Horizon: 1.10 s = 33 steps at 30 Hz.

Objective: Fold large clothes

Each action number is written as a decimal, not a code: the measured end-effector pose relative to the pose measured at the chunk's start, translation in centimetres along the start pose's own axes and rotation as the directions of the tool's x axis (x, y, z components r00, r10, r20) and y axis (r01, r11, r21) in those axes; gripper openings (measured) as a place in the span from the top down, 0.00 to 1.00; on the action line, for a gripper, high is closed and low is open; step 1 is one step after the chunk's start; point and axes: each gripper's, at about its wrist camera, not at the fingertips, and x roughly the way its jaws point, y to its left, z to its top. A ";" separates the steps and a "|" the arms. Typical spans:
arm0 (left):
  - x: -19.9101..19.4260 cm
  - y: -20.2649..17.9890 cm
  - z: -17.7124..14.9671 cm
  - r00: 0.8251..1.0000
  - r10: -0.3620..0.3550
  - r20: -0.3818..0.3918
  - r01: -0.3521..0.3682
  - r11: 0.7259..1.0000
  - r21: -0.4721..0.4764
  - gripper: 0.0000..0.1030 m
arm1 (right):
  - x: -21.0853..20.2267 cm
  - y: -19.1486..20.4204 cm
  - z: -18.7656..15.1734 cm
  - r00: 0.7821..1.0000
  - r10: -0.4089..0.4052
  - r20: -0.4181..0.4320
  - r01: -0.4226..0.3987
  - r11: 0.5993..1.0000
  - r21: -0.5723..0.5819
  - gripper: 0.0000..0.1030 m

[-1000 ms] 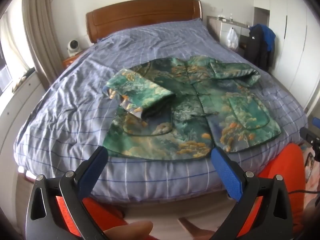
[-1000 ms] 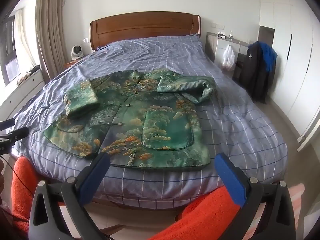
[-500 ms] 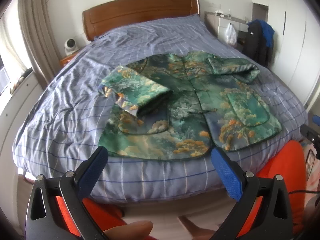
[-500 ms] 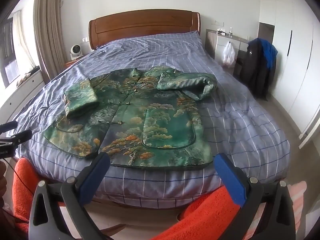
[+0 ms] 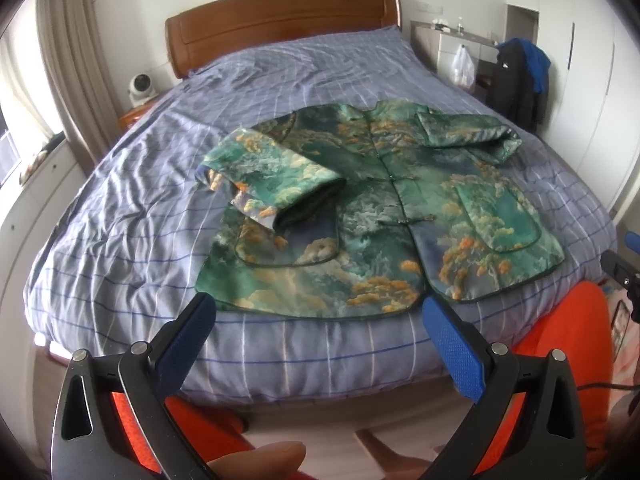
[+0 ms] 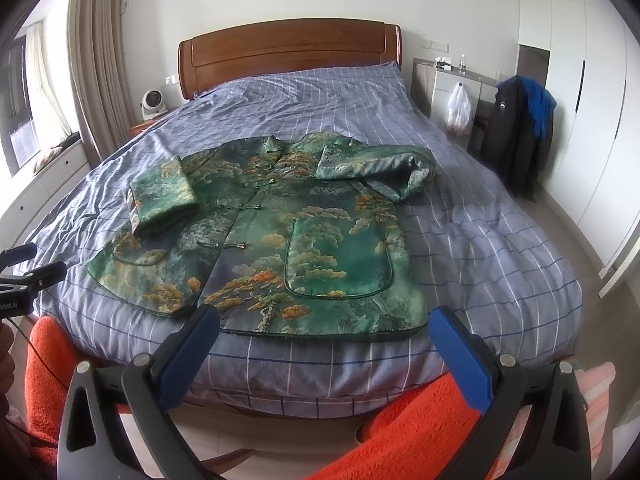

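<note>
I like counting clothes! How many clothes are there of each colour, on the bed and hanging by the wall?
Green jacket on the bed: 1
Black jacket hanging: 1
Blue garment hanging: 1
Total: 3

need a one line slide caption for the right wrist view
Open right gripper faces a green patterned jacket, both sleeves folded in, on a checked blue bed.

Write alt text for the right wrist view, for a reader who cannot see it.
A green brocade jacket with orange and cream tree patterns lies front up on a bed with a blue checked cover, both sleeves folded in over its chest. The open right gripper with blue padded fingers hangs empty near the jacket's hem, above the bed's near edge.
</note>
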 end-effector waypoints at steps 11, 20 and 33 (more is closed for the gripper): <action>0.0 0.0 0.1 1.000 0.000 -0.001 0.000 1.000 0.000 0.00 | -0.2 0.1 -0.1 1.000 -0.001 0.004 0.001 1.000 0.004 0.00; -0.1 -0.1 0.1 1.000 0.001 -0.001 -0.001 1.000 0.000 0.00 | -0.2 0.1 -0.1 1.000 0.000 0.002 0.000 1.000 0.005 0.00; -0.2 0.0 0.1 1.000 0.001 0.001 -0.001 1.000 0.001 0.00 | -0.2 0.2 -0.1 1.000 0.008 -0.003 -0.008 1.000 0.005 0.00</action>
